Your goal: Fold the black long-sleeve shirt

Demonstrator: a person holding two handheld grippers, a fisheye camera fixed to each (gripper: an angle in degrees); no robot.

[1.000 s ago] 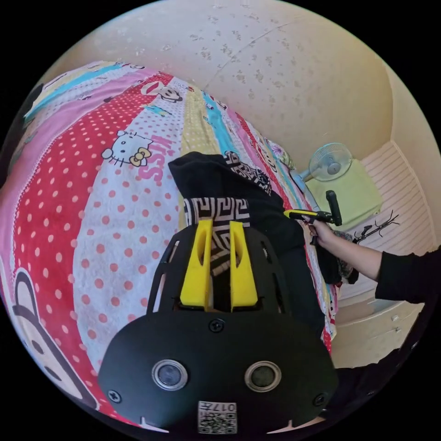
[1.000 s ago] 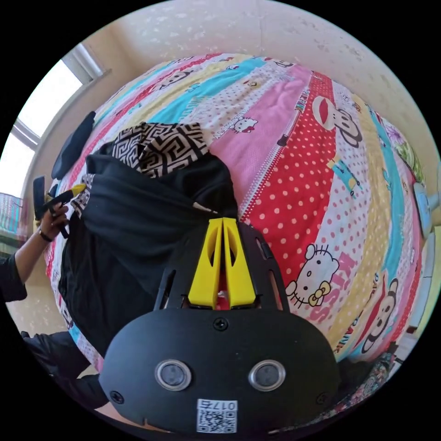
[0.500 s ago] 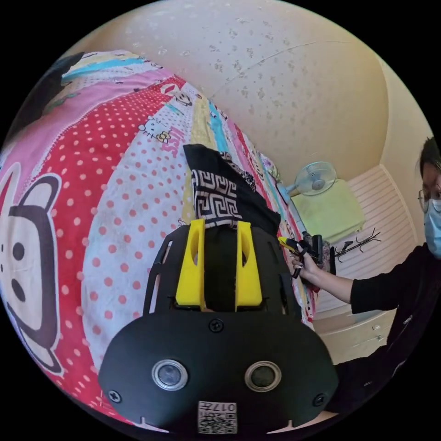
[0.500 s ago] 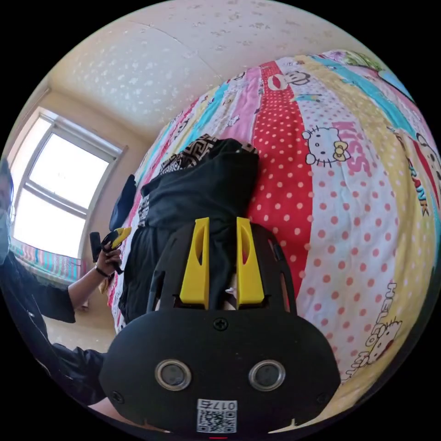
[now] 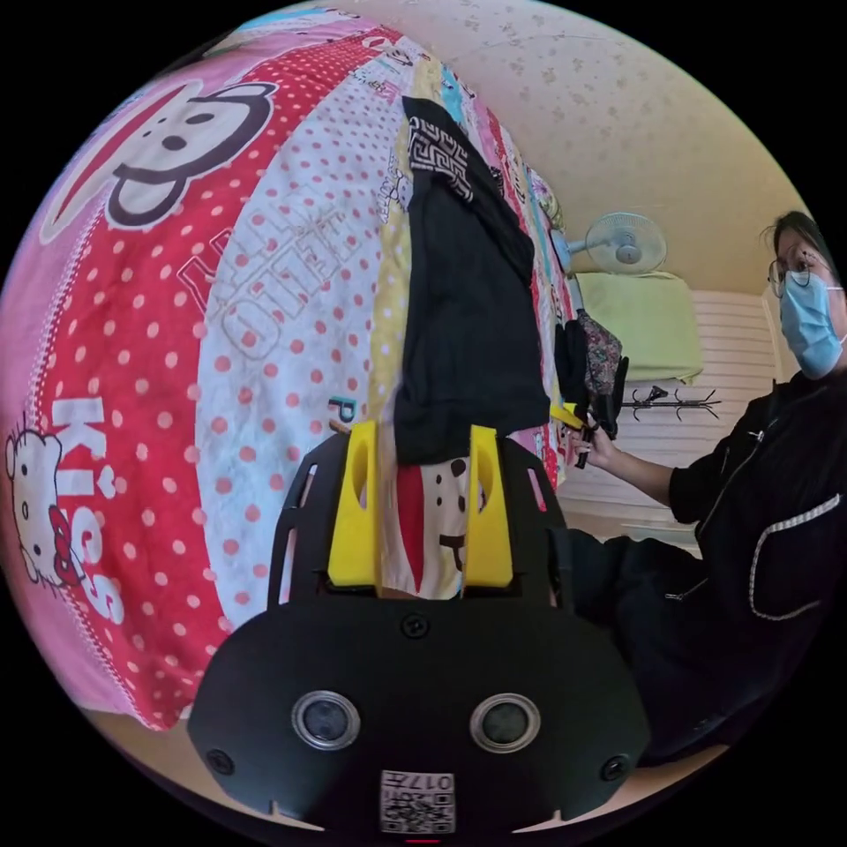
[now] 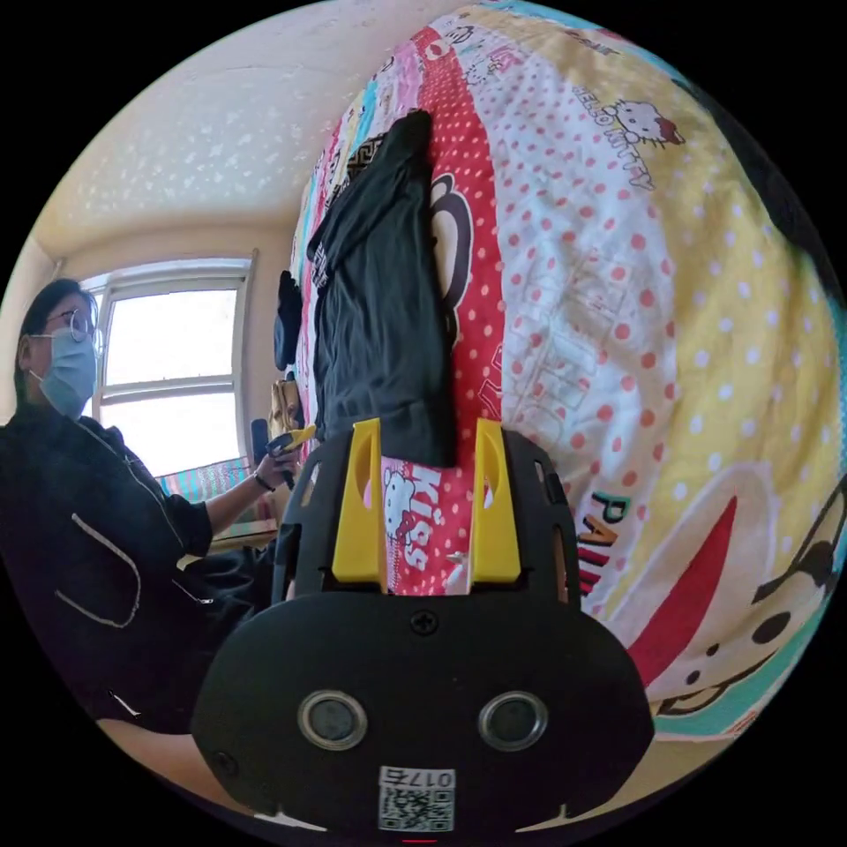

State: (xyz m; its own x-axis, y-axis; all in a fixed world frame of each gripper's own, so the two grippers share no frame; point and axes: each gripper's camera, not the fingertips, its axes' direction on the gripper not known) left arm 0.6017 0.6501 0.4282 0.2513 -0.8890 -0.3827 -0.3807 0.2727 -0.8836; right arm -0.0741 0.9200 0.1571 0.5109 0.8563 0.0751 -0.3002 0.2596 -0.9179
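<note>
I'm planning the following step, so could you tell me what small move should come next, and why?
Probably bring one tool back to the near hem of the black shirt and grip it for the next fold. Both the left tool and the right tool are open and hold nothing, and the shirt lies as a long narrow strip on the bedspread.

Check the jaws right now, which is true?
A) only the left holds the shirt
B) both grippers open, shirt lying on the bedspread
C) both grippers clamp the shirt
B: the left gripper and right gripper both gape with nothing between the jaws, and the black shirt lies on the bedspread.
</note>
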